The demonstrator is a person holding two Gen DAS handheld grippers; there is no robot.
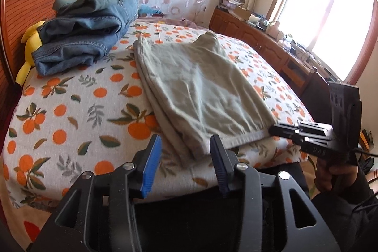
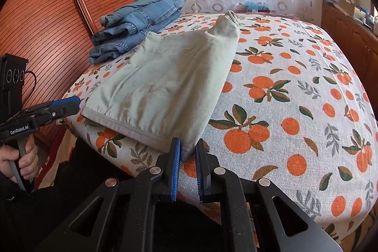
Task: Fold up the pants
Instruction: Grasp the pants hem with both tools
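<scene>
Left wrist view: the left gripper (image 1: 186,145) points down at a slant over the bed's near edge, jaws apart, nothing pressed between the blue pads (image 1: 151,167). The near left corner of the pants (image 1: 200,91) lies in the gap between the fingers, loose on the sheet. The pants, pale green and folded, lie flat on the bed (image 1: 70,110), reaching from the near edge toward the middle. At the right, the right gripper (image 1: 274,130) comes in low and nearly level with the mattress, tips at the pants' near right corner; a hand (image 1: 330,171) in a dark sleeve grasps its handle below the bed edge. Jeans (image 1: 87,32) are stacked at the far left corner, a yellow toy (image 1: 30,39) beside them.

Right wrist view: the right gripper (image 2: 189,148) slants down at the near edge, jaws nearly closed and pinching the pants' (image 2: 160,86) near corner. From there the cloth spreads away toward the jeans (image 2: 139,23). At the left, the left gripper (image 2: 76,100) reaches toward the pants' hem without touching it; whether it is open cannot be told from this side. A hand (image 2: 21,157) grips its handle below the bed (image 2: 295,98) edge.
</scene>
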